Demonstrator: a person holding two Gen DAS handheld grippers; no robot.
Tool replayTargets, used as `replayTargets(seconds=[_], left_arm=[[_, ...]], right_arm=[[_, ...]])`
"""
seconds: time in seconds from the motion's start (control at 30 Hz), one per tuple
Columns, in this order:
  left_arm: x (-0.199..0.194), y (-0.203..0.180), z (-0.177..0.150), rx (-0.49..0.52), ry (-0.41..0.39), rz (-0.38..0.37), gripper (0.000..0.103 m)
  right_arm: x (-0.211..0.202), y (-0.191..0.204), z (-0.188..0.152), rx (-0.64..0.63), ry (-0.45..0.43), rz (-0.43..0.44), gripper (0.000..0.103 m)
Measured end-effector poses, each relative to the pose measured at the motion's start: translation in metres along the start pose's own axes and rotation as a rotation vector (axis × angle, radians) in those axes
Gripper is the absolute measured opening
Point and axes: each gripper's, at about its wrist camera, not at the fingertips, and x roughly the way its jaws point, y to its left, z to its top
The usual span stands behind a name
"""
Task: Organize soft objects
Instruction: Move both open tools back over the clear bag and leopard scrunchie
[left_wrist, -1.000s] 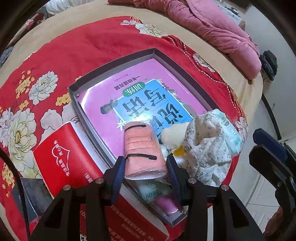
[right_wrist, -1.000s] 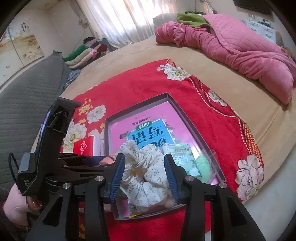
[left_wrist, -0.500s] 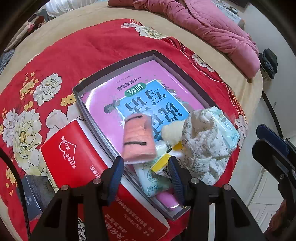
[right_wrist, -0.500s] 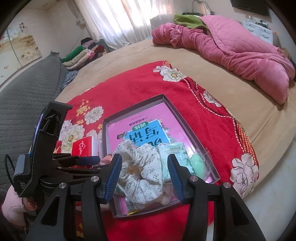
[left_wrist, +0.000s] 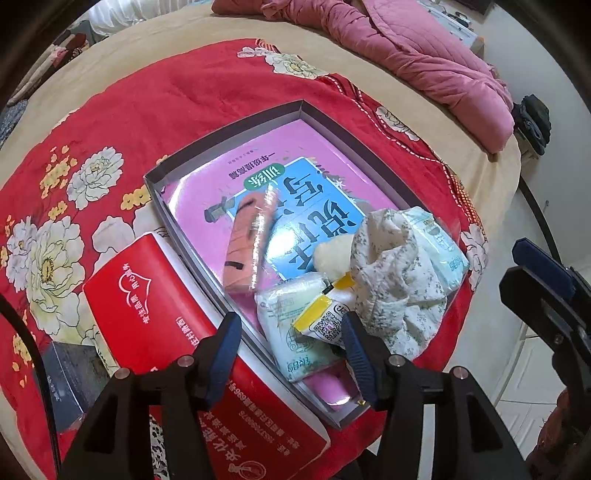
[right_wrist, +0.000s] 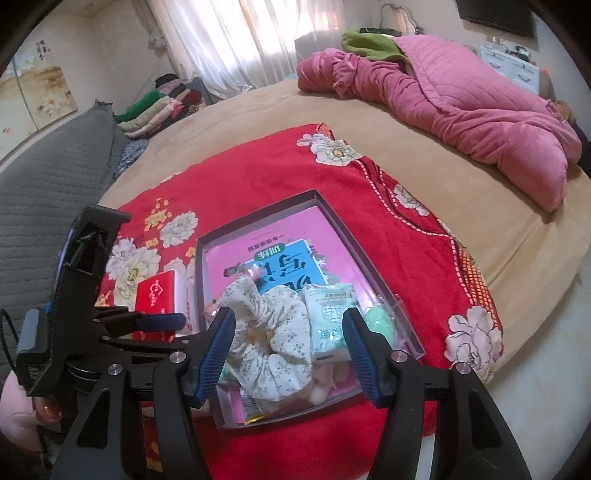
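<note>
A shallow grey box (left_wrist: 325, 122) lies on the red floral blanket and holds a pink book. A pink packet of masks (left_wrist: 249, 243) lies in it, blurred, clear of my fingers. Beside it lie a floral scrunchie (left_wrist: 399, 273), pale green tissue packs (left_wrist: 291, 332) and a yellow-labelled sachet (left_wrist: 325, 317). My left gripper (left_wrist: 291, 354) is open and empty above the box's near corner. My right gripper (right_wrist: 288, 354) is open and empty over the scrunchie (right_wrist: 273, 332) and a tissue pack (right_wrist: 330, 314).
A red carton (left_wrist: 177, 332) lies left of the box, with a dark box (left_wrist: 70, 376) beyond it. A pink quilt (right_wrist: 461, 99) is heaped at the far side of the bed. The bed edge and floor are to the right (left_wrist: 517, 369).
My left gripper opened and let go of the pink mask packet, which dropped into the box onto the book. Both grippers drew back and up a little.
</note>
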Motion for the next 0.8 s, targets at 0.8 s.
replayTargets(seconds=[0.8], left_arm=[[-0.137, 0.104, -0.083, -0.187, -0.226, 0.077, 0.079]], right_arm=[[-0.040, 0.108, -0.016, -0.223, -0.071, 0.092, 0.069]])
